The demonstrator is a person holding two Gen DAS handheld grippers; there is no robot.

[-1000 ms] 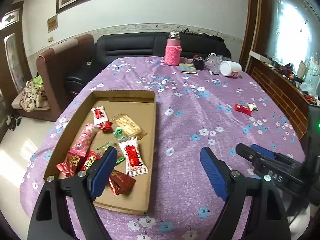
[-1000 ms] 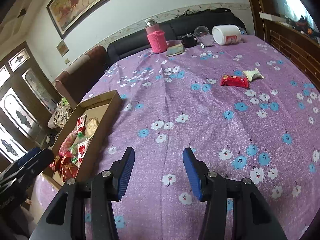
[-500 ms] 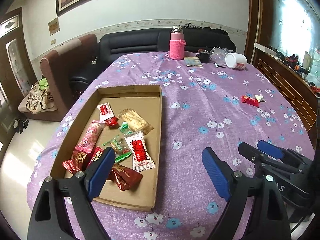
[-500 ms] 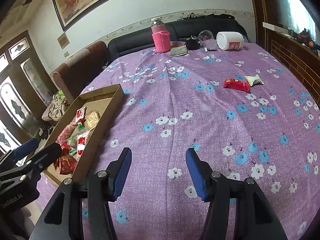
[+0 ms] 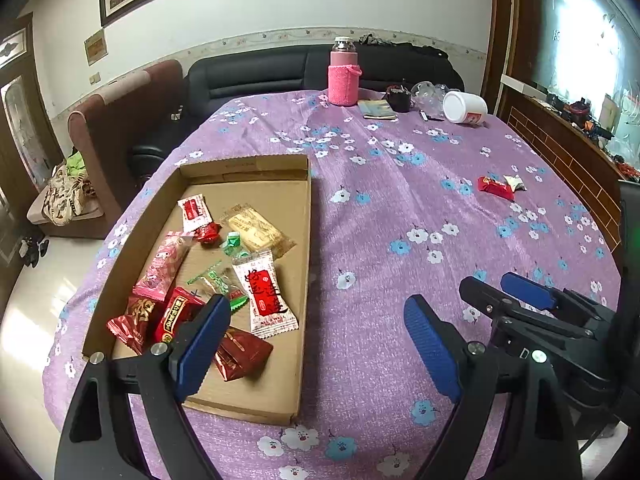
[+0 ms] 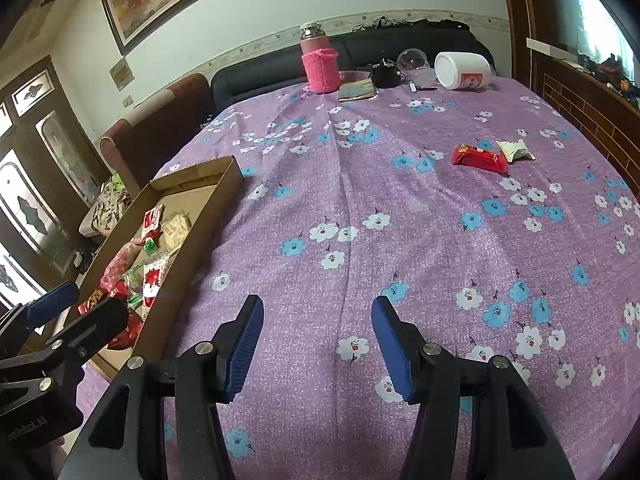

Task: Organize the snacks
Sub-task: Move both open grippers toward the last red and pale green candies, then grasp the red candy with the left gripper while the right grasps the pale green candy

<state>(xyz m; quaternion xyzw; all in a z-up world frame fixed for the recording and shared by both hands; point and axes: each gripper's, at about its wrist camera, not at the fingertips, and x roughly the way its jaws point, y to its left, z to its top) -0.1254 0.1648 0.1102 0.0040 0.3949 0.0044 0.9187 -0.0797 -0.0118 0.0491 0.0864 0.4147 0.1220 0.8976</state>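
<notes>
Counter (image 6: 420, 248): draped in a woven purple cloth printed with flowers. Shallow rectangular cardboard tray (image 5: 306, 240): glossy crinkled snack packets were held inside, below the left gripper (image 5: 316, 340), whose ribbed blue jaws were spread, empty. Red foil snack bar (image 6: 479, 159) and pale wrapper (image 6: 516, 149): lain well ahead of the right gripper (image 6: 318, 344), right of its parted, empty jaws.
</notes>
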